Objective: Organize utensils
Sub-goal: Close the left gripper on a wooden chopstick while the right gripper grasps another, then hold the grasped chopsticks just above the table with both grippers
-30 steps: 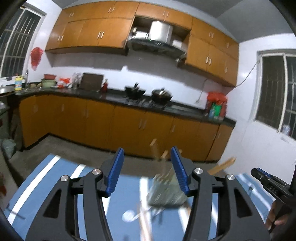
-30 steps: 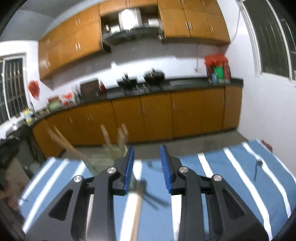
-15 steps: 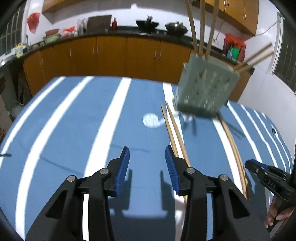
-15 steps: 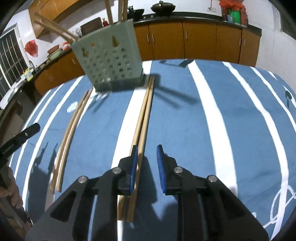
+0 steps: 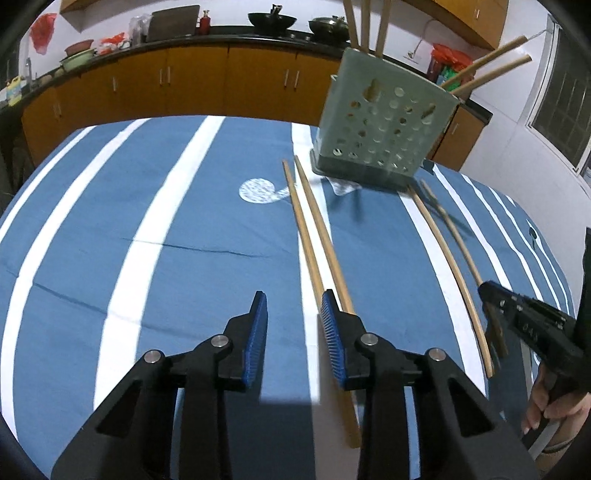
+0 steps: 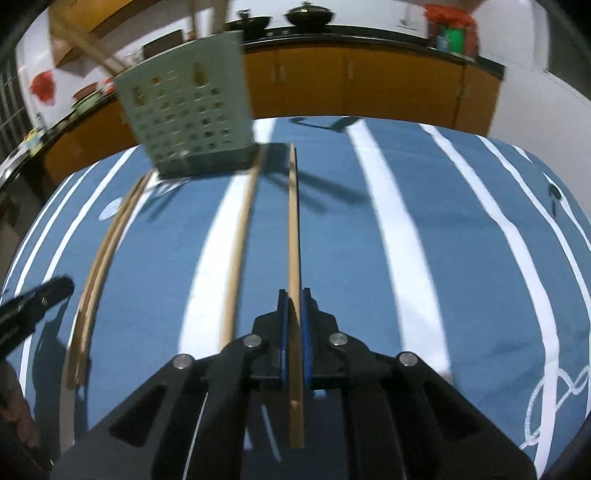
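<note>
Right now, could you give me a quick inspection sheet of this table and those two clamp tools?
Surface: blue tablecloth with white stripes, a few creases.
Job's things: pale green perforated plastic utensil holder standing upright, wooden chopsticks sticking out; a loose pair of wooden chopsticks lying flat; one more chopstick lying beside the gripped one.
Clutter: nothing seen.
Grippers: left gripper jaws apart and just been closing, nothing between them; right gripper shut on a single wooden chopstick.
Cables: nothing seen.
Surroundings: orange kitchen cabinets, dark counter with woks.
</note>
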Demonstrator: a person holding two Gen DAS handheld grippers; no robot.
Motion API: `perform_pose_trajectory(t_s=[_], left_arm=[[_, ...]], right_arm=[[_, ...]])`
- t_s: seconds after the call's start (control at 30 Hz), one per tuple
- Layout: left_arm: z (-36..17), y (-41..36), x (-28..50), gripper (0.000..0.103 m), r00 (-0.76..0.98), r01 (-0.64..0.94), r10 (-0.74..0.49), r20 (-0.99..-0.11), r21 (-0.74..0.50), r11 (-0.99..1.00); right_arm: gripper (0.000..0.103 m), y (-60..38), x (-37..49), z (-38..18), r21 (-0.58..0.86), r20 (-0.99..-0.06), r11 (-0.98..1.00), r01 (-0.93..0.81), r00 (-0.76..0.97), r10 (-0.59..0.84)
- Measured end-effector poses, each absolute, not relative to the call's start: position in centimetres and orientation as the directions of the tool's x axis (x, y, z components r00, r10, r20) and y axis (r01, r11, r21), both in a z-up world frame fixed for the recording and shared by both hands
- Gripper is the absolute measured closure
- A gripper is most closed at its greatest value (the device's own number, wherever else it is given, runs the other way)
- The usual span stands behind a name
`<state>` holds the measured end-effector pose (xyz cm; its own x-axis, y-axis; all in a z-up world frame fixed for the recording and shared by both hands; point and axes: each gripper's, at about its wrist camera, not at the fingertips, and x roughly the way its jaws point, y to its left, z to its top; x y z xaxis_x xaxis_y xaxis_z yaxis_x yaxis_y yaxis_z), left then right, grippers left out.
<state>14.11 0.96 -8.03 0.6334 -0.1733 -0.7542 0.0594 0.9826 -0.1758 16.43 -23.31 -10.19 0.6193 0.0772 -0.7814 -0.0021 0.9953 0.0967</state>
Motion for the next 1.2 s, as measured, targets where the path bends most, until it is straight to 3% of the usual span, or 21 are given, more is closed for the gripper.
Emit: perform_pose_trajectory(t_s=[0.33, 0.5, 0.87, 1.2], left_arm=[[-8.8, -1.1, 14.3, 0.08, 0.615, 0.093, -0.149, -0.774, -0.116, 0.989], [-8.9, -1.1, 14.7, 0.095, 0.62, 0.083, -0.11, -0.777, -0.074, 0.994], [-8.7, 4.2, 16.4, 0.095, 0.627, -0.043, -0.031, -0.778, -0.075, 0.996], [-8.8, 4.9, 16.3, 0.095, 0.635, -0.049, -0.032, -0.772, -0.082, 0.995]], right_arm=[[0.095, -24.1, 16.4, -10.3, 0.091, -0.78, 0.996, 0.016, 0.623, 0.061], [0.091, -23.9, 16.1, -10.3, 0.091, -0.779, 0.996, 0.007, 0.624, 0.067], [0.095, -22.9, 16.3, -10.3, 0.08, -0.773, 0.996, -0.035, 0.629, 0.084], [0.094, -23.2, 16.5, -10.3, 0.06, -0.769, 0.998, -0.017, 0.636, 0.057]])
